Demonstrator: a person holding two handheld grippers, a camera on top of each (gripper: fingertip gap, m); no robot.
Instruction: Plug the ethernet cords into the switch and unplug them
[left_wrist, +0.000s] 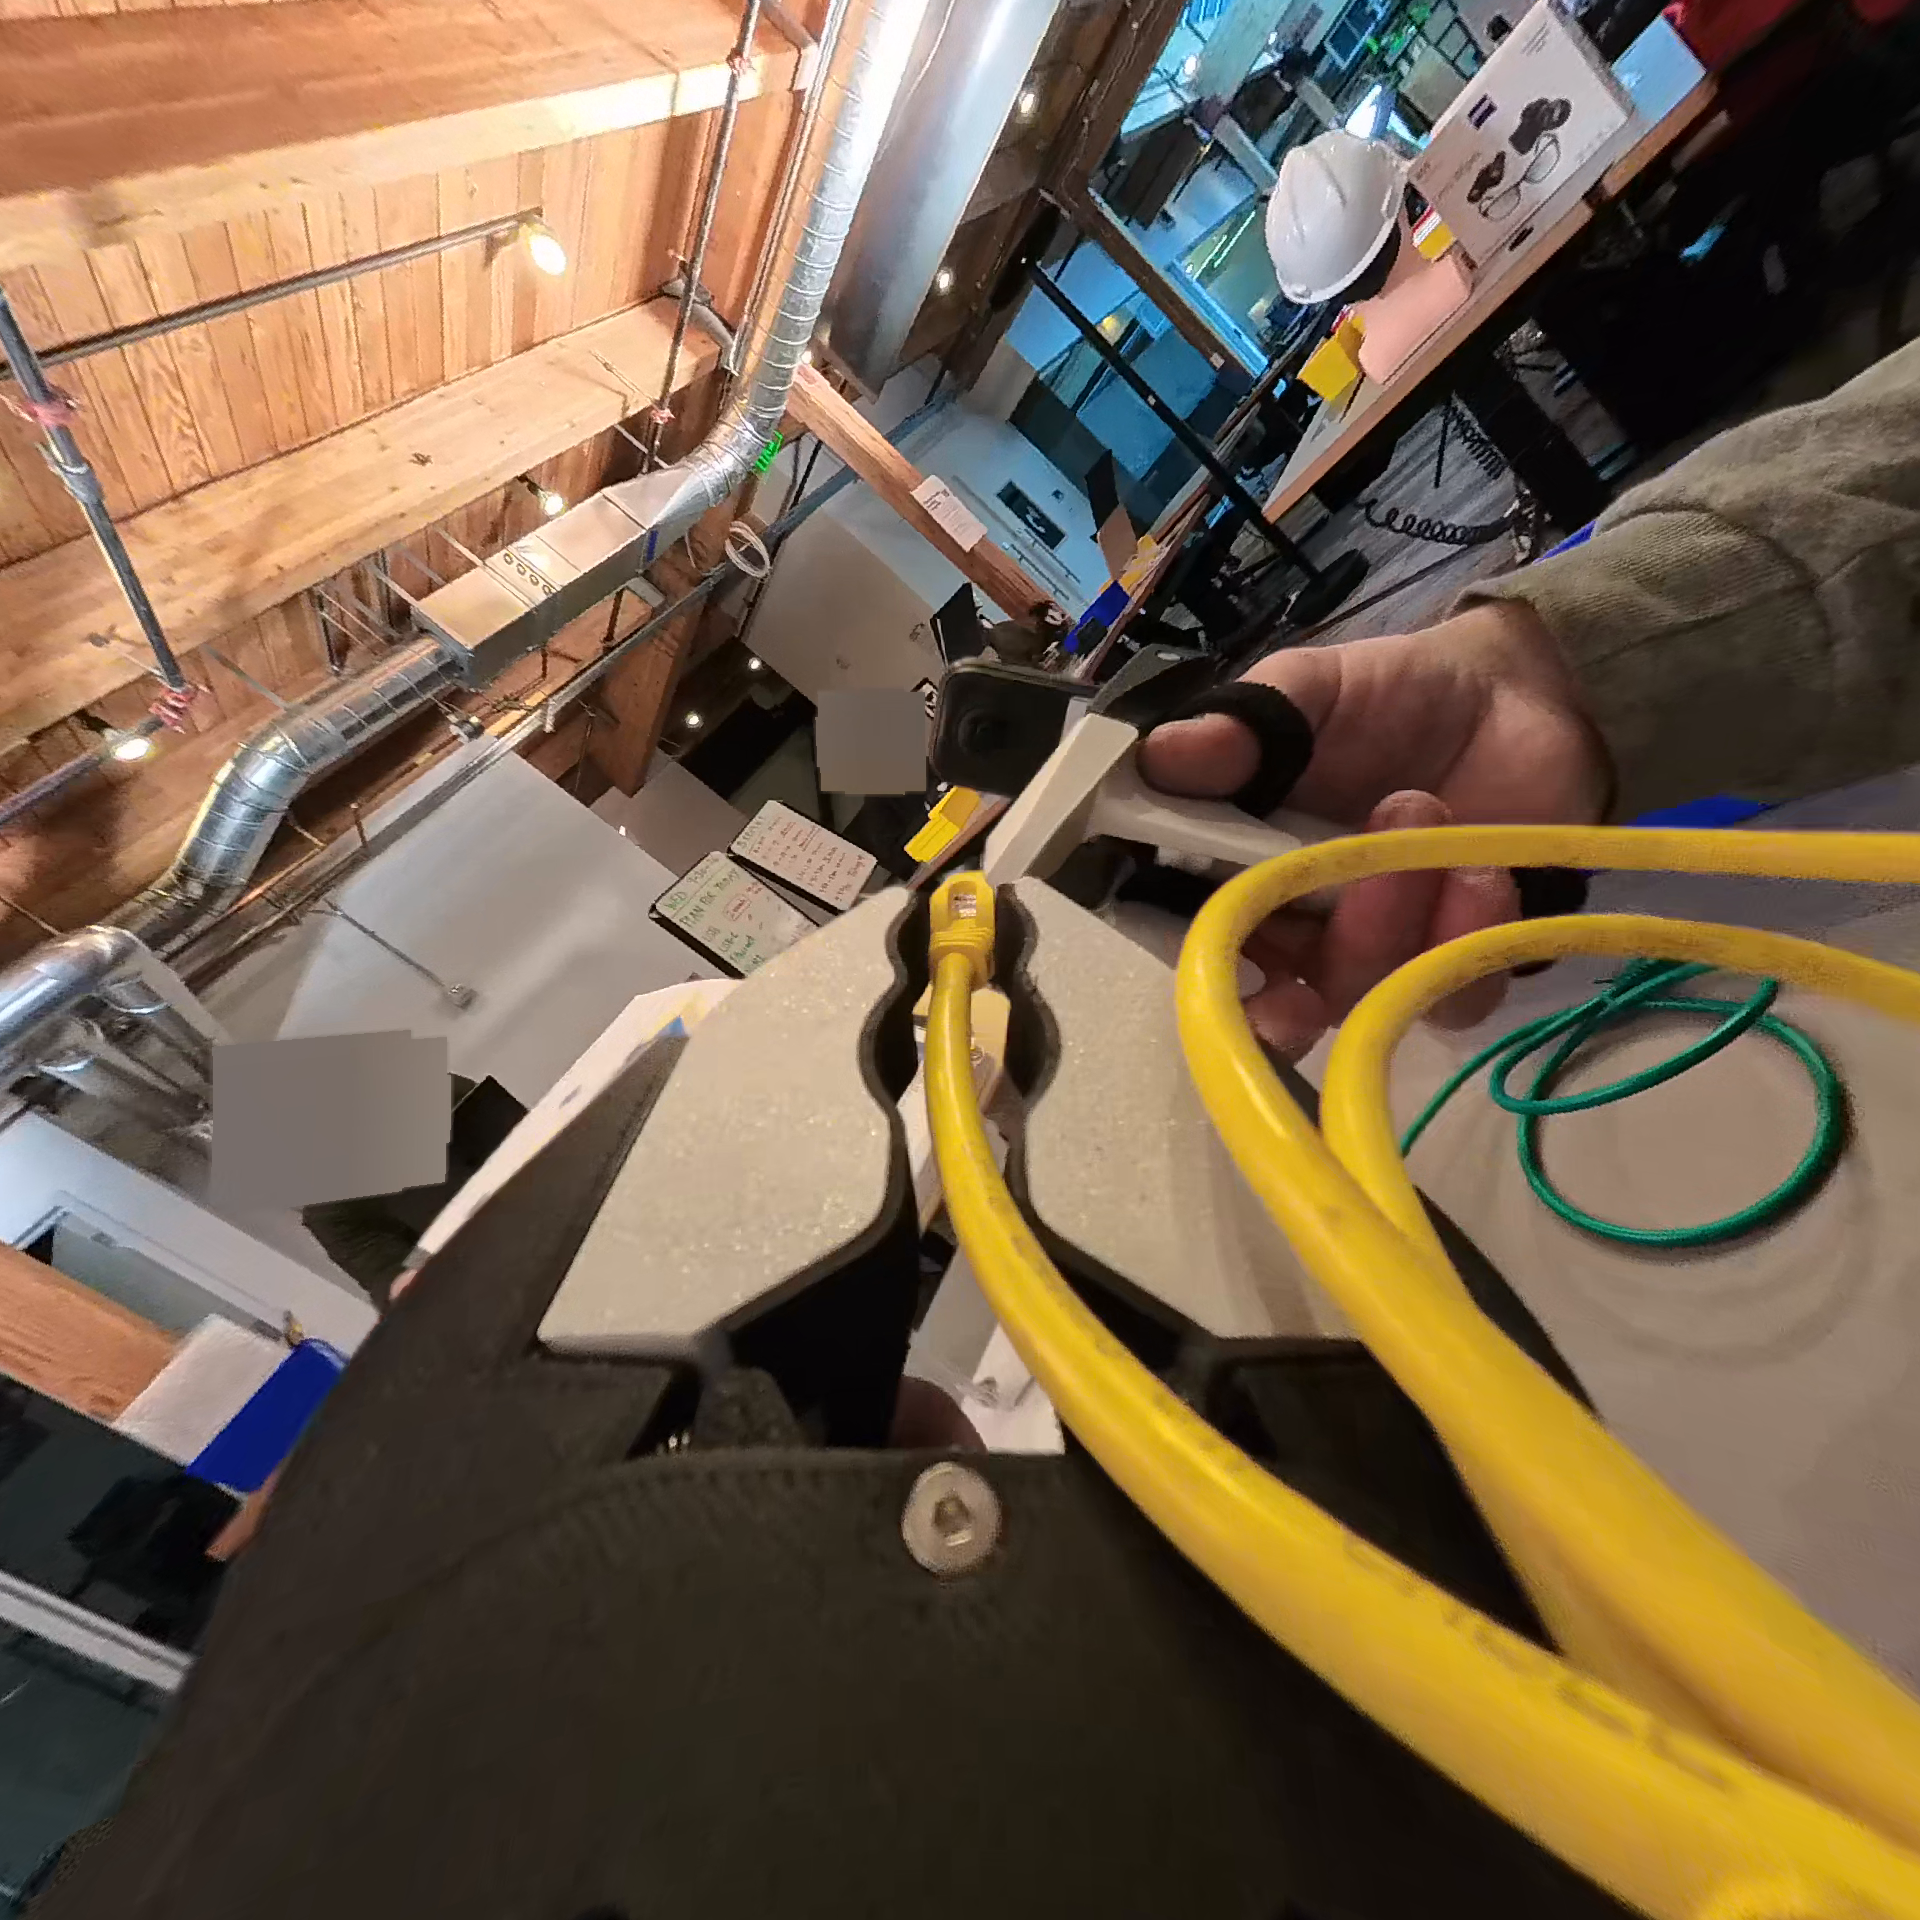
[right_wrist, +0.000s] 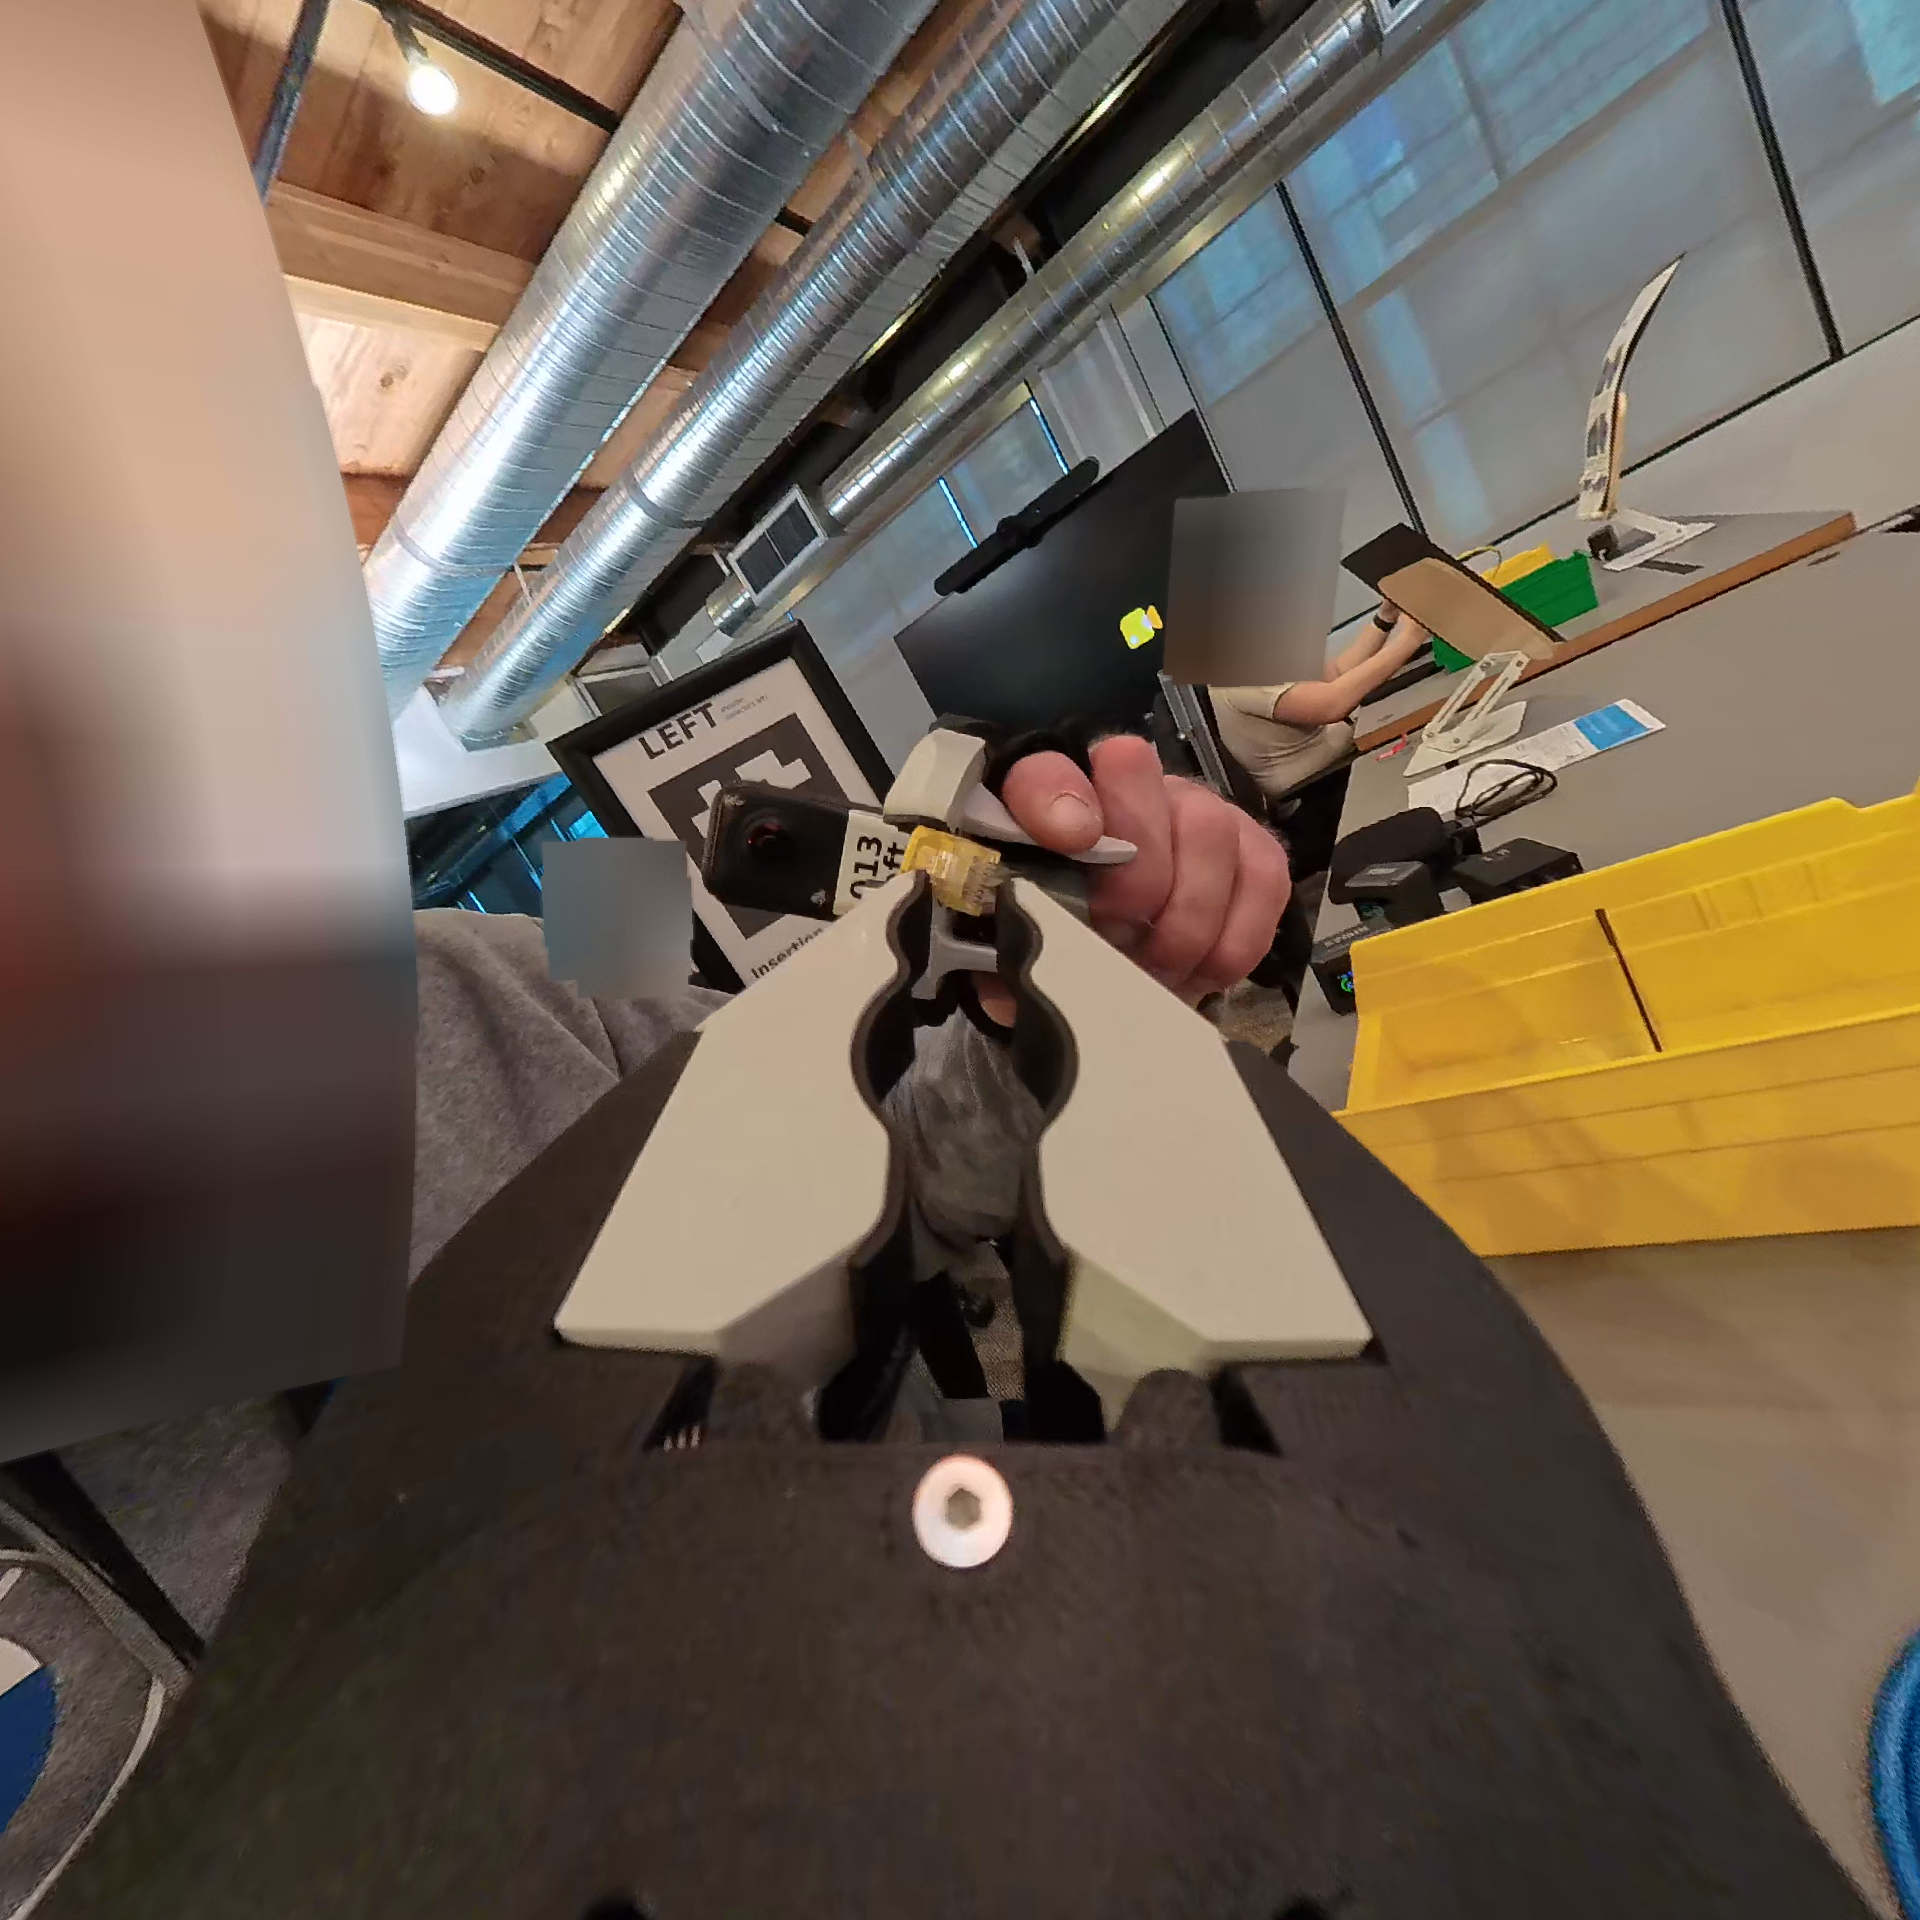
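Both cameras are tipped way up, so most of what you get is ceiling: wood beams (left_wrist: 312, 436) and silver ducts (right_wrist: 644, 291).

Biggest thing on the table (right_wrist: 1704, 1403) is the yellow bin (right_wrist: 1621, 1029), off to the right in the right wrist view. There's a person (right_wrist: 1288, 727) seated at a far desk behind it. A white hard hat (left_wrist: 1335, 213) sits on another table way back in the left wrist view.

The left gripper (left_wrist: 961, 914) has its jaws nearly closed, pinching the yellow cord (left_wrist: 1195, 1299) right behind the plug (left_wrist: 961, 909). The plug pokes out past the fingertips, and the cord runs back between the fingers and swings off to the right in two big loops. Under those loops a thin green cord (left_wrist: 1683, 1122) lies coiled on the table, not touching anything else.

The right gripper (right_wrist: 961, 904) has its tips close together too, and the plug (right_wrist: 961, 868) sits right at them, but I can't tell whether they're actually gripping it or just lined up with it. From the other side, the right one's pale fingers (left_wrist: 1049, 800) come in at an angle with the tip right beside the plug.

The two grippers are basically nose to nose, held up off the table, with a hand (left_wrist: 1392, 790) on the right one and a hand (right_wrist: 1174, 862) on the left one.

Can't see the switch in either view.
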